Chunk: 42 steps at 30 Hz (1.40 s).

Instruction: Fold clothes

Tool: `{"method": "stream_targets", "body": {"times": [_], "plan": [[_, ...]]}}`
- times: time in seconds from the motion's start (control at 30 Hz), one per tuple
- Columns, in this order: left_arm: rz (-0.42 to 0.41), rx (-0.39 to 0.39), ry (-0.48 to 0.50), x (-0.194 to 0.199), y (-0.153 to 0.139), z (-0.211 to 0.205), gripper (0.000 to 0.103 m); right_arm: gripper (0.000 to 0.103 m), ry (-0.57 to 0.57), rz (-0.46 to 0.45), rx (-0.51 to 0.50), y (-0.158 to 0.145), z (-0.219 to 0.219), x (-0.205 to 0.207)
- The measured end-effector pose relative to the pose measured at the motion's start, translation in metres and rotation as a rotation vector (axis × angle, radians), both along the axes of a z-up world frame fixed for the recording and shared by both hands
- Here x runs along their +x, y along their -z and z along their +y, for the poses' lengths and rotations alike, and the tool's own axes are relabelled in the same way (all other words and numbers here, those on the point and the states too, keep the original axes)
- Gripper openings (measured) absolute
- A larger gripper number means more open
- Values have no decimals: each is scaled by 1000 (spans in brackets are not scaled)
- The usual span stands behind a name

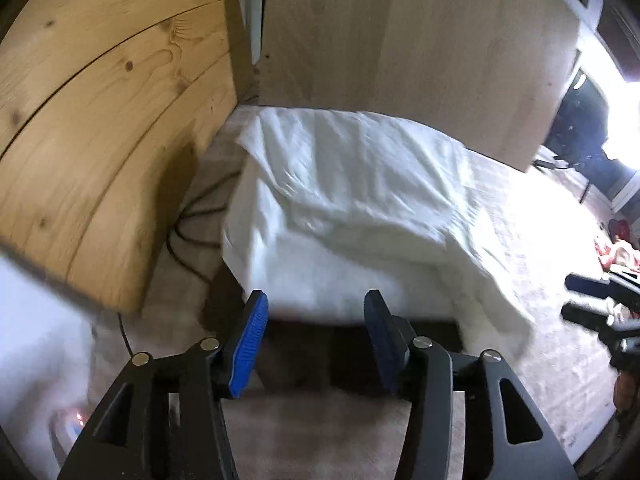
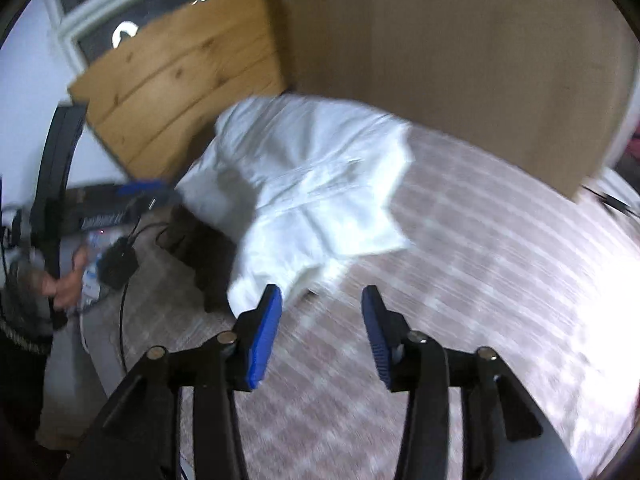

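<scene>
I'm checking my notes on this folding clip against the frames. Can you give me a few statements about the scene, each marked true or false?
1. The left tool is open and holds nothing. True.
2. The right tool is clamped on the white garment. False: it is open, holding nothing.
3. The white garment lies on a checked cover. True.
4. The garment is black. False: it is white.
5. A knotty wooden board stands beside the garment. True.

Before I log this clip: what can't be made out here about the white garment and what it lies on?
- Garment type: bunched and motion-blurred in both views.
- Dark thing beneath it: mostly covered by the cloth, in shadow.
- Its near edge in the left view: hidden behind the left tongs.
- Right tongs: open, nothing held.
</scene>
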<state>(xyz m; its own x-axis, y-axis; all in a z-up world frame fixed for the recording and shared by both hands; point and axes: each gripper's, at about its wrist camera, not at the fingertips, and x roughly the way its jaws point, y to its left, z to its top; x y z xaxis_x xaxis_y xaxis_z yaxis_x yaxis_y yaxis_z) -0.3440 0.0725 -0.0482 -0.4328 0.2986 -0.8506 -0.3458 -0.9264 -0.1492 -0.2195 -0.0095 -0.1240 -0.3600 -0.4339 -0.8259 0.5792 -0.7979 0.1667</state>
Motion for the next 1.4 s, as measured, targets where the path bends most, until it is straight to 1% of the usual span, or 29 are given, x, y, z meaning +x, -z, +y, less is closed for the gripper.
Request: {"method": "stream_targets", "body": {"times": [0.03,0.1,0.2,0.3,0.37,0.43,0.5,0.6,0.7,0.8,0.9,1.0,1.4], "plan": [[0,10,13,10,-2,4,57,52,35,15,-4,-4,12,7],[-4,35,33,27,-7,12,60,53,102,34,-7,-11,35,22],[-12,67,51,42,-12,24,62,53,205,28,-9,-12,73,46],[3,80,74,67,-29,32,63,53,310,13,-21,-10,108,71],[18,87,86,78,-37,36,69,54,368,-7,-33,-8,127,85],[39,64,79,89,-43,38,71,54,423,-23,-46,-5,144,96],[55,44,73,100,-48,39,71,54,448,-50,-67,-1,156,105],[74,39,52,118,-59,35,73,54,472,-48,-70,-1,169,118],[83,42,24,132,-66,32,74,54,468,-40,-73,-3,177,129],[90,21,-4,146,-71,34,75,54,447,-34,-79,-5,186,139],[94,20,-33,165,-77,38,74,54,418,-25,-80,-8,195,149],[92,17,-60,185,-82,46,75,54,392,-17,-82,-10,208,160],[128,8,-78,263,-94,92,75,55,340,11,-98,-11,274,192]]}}
